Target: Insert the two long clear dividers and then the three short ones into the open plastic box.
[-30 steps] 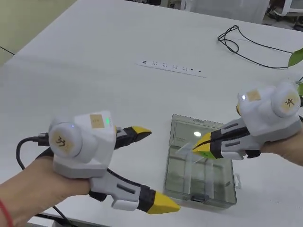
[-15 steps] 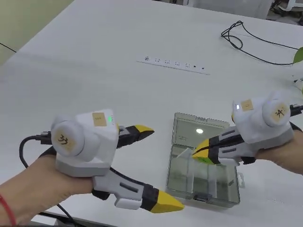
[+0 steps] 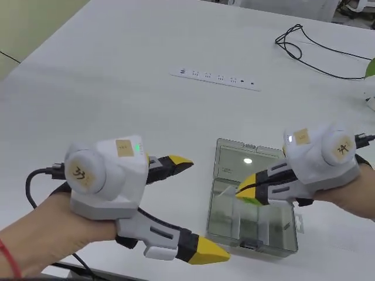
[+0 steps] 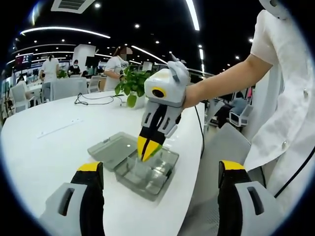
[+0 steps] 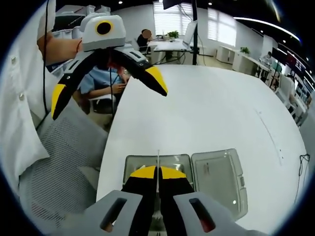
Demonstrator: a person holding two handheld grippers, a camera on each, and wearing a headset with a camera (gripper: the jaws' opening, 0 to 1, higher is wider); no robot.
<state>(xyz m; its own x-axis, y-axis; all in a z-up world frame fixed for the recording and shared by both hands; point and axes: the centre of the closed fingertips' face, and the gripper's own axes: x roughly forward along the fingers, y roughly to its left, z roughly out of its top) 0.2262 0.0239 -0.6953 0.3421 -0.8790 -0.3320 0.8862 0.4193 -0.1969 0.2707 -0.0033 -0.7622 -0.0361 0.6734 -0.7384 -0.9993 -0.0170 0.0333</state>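
Clear divider (image 5: 158,156) | pinched between right gripper (image 3: 241,191) jaws, above open plastic box (image 3: 218,218) | left gripper (image 3: 209,209) jaws spread wide, empty, left of box

Plastic box (image 3: 258,225) lying open on the table (image 3: 117,88) at 5 o'clock, power strip (image 3: 217,78) lying behind it at 12, cable (image 3: 288,45) trailing at 1 o'clock.

Clear plastic box (image 3: 234,153) open w/ lid flat beside base; thin clear divider (image 5: 158,162) upright, edge-on, over base.
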